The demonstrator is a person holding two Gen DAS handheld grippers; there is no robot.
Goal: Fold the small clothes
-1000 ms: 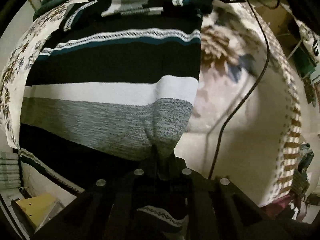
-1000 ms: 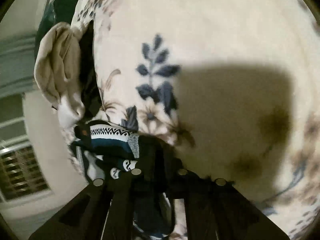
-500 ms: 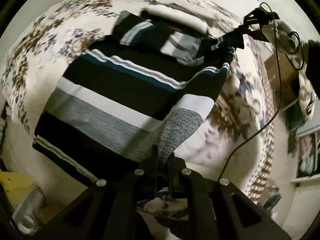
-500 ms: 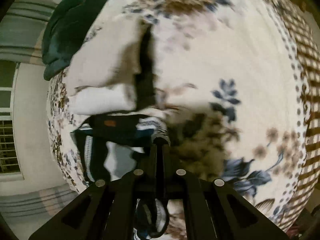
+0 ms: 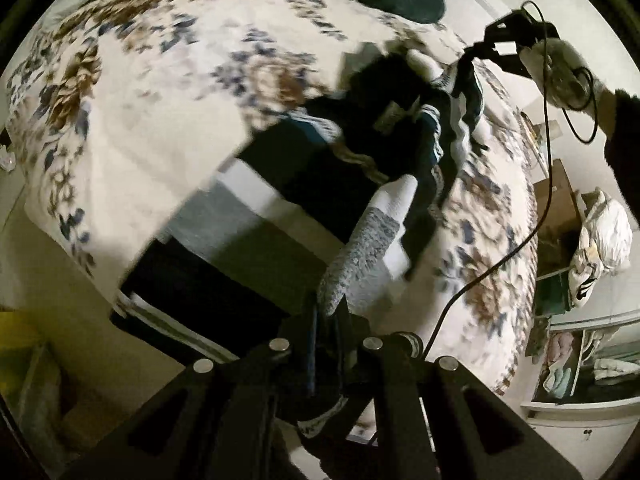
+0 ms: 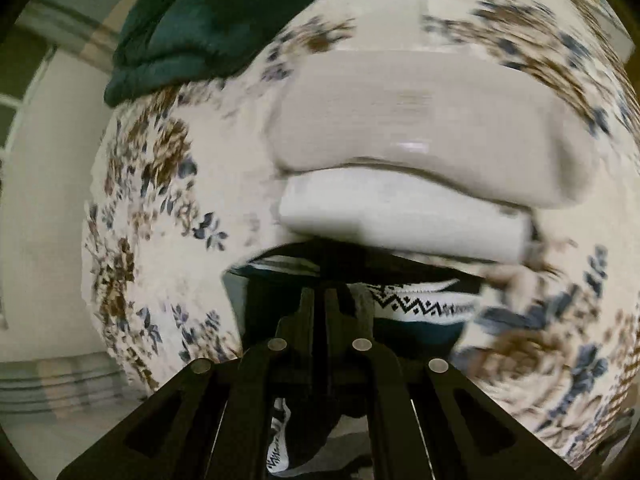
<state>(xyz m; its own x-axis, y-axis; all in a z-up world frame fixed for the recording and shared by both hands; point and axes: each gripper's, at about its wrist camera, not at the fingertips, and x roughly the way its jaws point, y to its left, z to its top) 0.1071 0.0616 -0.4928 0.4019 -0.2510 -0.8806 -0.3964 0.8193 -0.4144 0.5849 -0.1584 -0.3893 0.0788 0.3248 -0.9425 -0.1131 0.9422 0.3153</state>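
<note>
A striped knit sweater (image 5: 256, 216), with black, white, grey and teal bands, hangs stretched above the floral bedspread (image 5: 152, 92). My left gripper (image 5: 326, 312) is shut on its grey lower edge. My right gripper (image 6: 320, 300) is shut on the sweater's patterned edge (image 6: 416, 304); it also shows in the left wrist view (image 5: 476, 50), far up and to the right, holding the other end. Part of the sweater trails on the bed.
Folded beige and white clothes (image 6: 420, 152) lie stacked on the bed just beyond the right gripper. A dark green blanket (image 6: 208, 20) lies at the bed's far end. A black cable (image 5: 520, 232) hangs across the right. Shelves (image 5: 580, 360) stand at the far right.
Both grippers have lifted and pulled the sweater up off the bed, twisting it into a stretched band. The right gripper has swung toward the folded clothes stack.
</note>
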